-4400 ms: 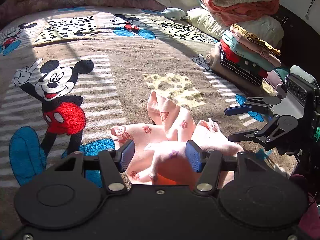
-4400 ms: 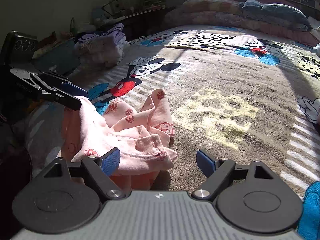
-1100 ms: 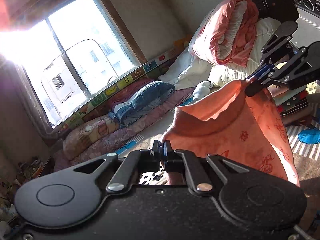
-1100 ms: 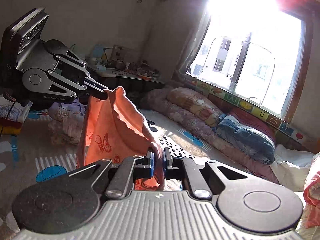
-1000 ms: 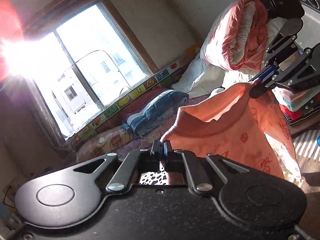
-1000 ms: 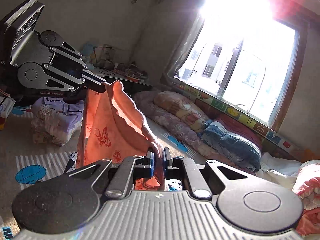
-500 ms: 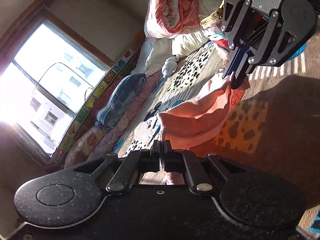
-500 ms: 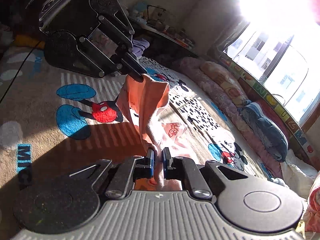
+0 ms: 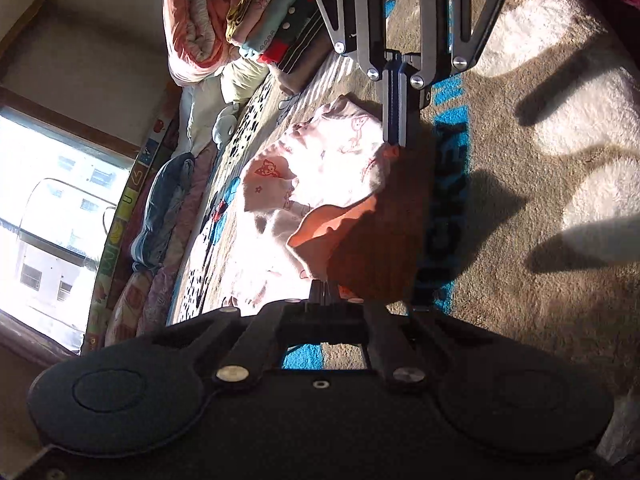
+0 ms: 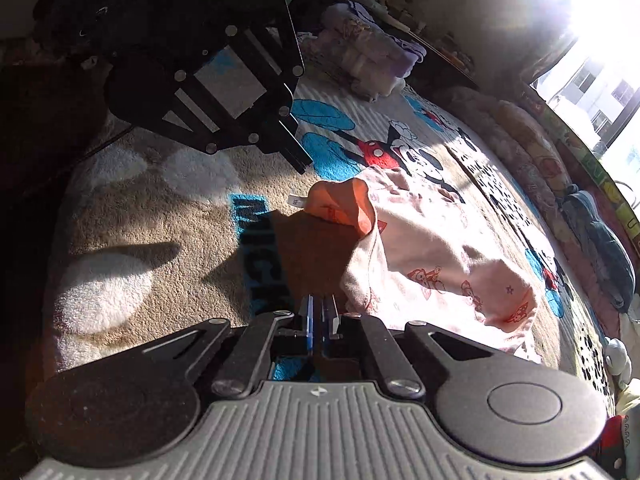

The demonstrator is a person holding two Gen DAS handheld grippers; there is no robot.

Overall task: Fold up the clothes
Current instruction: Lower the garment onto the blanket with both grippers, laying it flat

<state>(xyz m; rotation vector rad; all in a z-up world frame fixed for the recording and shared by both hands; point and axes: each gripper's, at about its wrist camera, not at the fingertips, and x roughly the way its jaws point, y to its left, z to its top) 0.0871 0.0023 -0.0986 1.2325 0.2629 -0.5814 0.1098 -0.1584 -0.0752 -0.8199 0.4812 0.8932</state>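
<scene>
Now, from near to far:

Left claw: pressed together on one corner of the pink garment, low over the blanket.

Right claw: also pressed together; the cloth edge seems to run into it, so I judge it pinches the other corner, but the contact point is in shadow.

Pink garment: it is a light pink piece with small red cartoon prints. Its near edge hangs between the two claws. The rest lies already on the blanket, bunched and wrinkled, with an orange inner side turned up near the white label.

Step in hand: I judge this is the laying down of the garment flat on the bed, before the first fold.

How to do it well: keep both corners at the same height and pull them gently apart, so the near edge becomes straight. Then draw the cloth a little toward the person, so the bunched far part opens. Release only when the edge rests on the blanket.

Risk: if one claw goes lower first, the cloth can twist and wrinkles stay.

Farther: a stack of folded clothes is at the bed side.

Farthest: the window gives strong sun, so some pink parts are too bright to read.
</scene>
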